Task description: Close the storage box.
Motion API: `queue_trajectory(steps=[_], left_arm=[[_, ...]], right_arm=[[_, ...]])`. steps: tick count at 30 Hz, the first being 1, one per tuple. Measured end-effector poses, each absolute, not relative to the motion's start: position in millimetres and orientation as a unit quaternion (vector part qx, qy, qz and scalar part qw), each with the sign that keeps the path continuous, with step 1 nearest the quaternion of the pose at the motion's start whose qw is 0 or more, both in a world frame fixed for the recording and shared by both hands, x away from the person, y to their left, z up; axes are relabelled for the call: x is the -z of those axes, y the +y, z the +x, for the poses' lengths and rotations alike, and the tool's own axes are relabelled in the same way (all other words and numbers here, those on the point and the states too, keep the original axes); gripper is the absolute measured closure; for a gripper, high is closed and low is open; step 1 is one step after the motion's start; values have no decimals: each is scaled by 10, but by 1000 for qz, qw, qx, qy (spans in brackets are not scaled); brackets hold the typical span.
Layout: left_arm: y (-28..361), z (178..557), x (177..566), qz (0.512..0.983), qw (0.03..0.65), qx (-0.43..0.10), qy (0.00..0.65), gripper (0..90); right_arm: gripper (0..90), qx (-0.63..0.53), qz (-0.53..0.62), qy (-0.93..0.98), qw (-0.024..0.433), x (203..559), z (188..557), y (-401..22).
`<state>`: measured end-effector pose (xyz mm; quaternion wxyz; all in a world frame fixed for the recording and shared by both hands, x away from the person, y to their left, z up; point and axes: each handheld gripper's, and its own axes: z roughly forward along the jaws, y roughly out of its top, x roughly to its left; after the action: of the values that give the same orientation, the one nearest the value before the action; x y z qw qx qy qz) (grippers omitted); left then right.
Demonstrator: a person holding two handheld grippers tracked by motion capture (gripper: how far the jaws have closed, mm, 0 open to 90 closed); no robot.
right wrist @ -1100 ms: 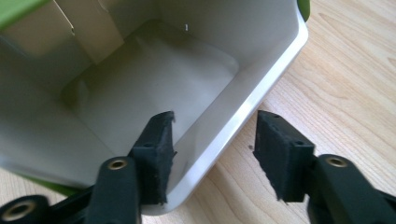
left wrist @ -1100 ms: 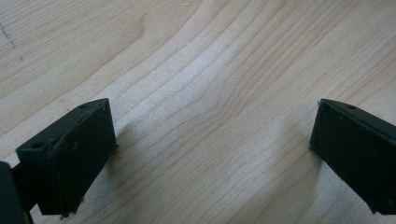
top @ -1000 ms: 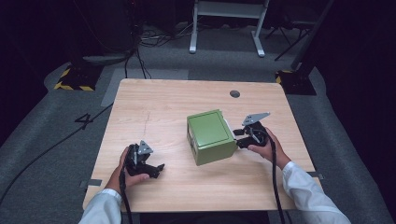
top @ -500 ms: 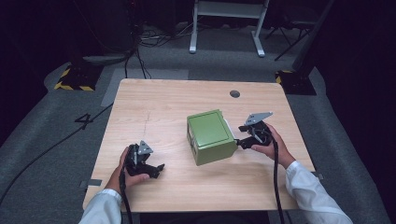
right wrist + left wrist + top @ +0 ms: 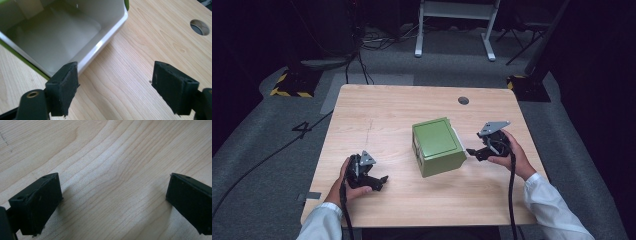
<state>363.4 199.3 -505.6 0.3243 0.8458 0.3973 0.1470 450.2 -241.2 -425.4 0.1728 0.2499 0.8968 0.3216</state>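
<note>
A green box (image 5: 439, 146) lies on its side near the middle of the wooden table (image 5: 387, 110), its open white inside (image 5: 57, 32) turned toward my right gripper. The right gripper (image 5: 473, 151) is held just right of the box, open, with nothing between its jaws; in the right gripper view (image 5: 116, 86) its left jaw sits close to the box's white rim. My left gripper (image 5: 379, 181) rests low at the table's front left, well apart from the box. It is open over bare wood (image 5: 112, 202).
A round cable hole (image 5: 463, 100) sits in the table's far right part, also seen as the hole (image 5: 200, 27) in the right gripper view. Cables and a white frame (image 5: 452, 20) stand on the grey floor beyond the table.
My right gripper has drifted slightly to the right, a little away from the box. The left gripper and the box have stayed put.
</note>
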Motion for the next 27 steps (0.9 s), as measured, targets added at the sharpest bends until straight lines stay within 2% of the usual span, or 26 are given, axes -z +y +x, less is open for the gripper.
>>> queue_trajectory(steps=[27], left_arm=[[1990,3627,5056,845,324,-146,400,5]], right_arm=[[200,-299,261,894,207,4252,4214,-2856]])
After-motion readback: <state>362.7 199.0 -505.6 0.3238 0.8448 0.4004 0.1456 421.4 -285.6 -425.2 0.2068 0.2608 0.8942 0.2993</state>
